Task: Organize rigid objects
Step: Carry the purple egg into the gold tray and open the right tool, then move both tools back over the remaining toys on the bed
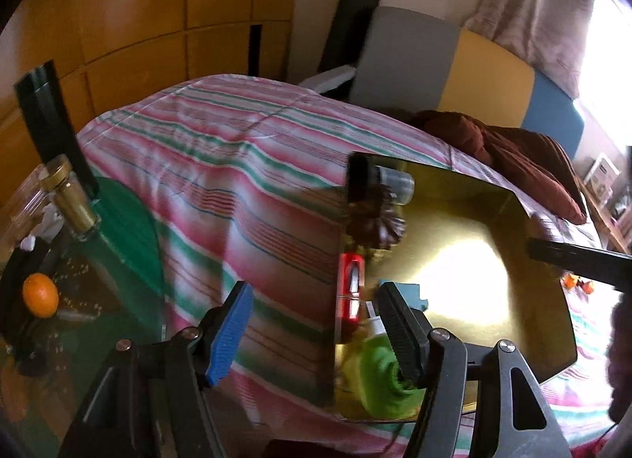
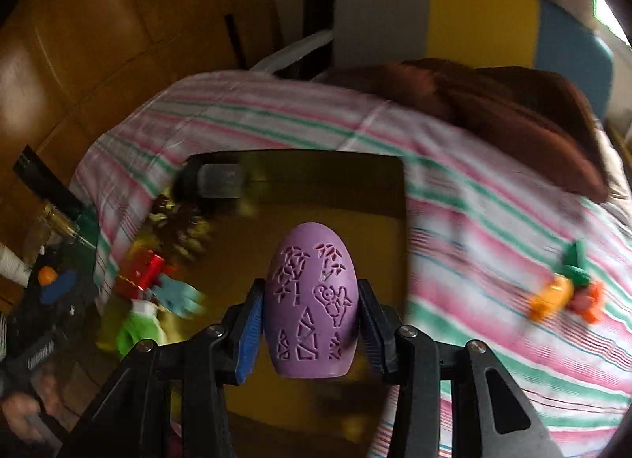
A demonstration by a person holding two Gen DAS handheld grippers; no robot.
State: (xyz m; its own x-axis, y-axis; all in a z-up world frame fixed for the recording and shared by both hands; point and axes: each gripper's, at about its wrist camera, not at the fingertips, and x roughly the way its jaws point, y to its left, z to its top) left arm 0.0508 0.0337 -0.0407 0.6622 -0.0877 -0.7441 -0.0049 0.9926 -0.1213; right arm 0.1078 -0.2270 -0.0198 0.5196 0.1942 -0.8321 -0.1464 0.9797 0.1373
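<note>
Clamped snug on a purple egg-shaped plastic thing with cut-out patterns (image 2: 310,300), blue pad one side, black pad the other, right gripper (image 2: 310,304) carrying it pointy end forward over the shiny gold rectangular tray (image 2: 355,197). Gripped round the fat middle, probably so the curved shell can't squirt out. Looks headed for the bare stretch of tray, since the left edge is already taken: red toy piece (image 2: 148,266), light blue piece (image 2: 177,298), green plastic thing (image 2: 138,329), dark pinecone-looking lump (image 2: 177,221). All pretty blurry though.

Fingers apart on the left gripper (image 1: 316,331), nothing between them, hanging low over the tray's near corner, maybe waiting its turn. Beyond that, striped pink-green bedsheet (image 1: 221,149), with a small orange-and-green toy cluster (image 2: 568,292) off to the right, likely next up.
</note>
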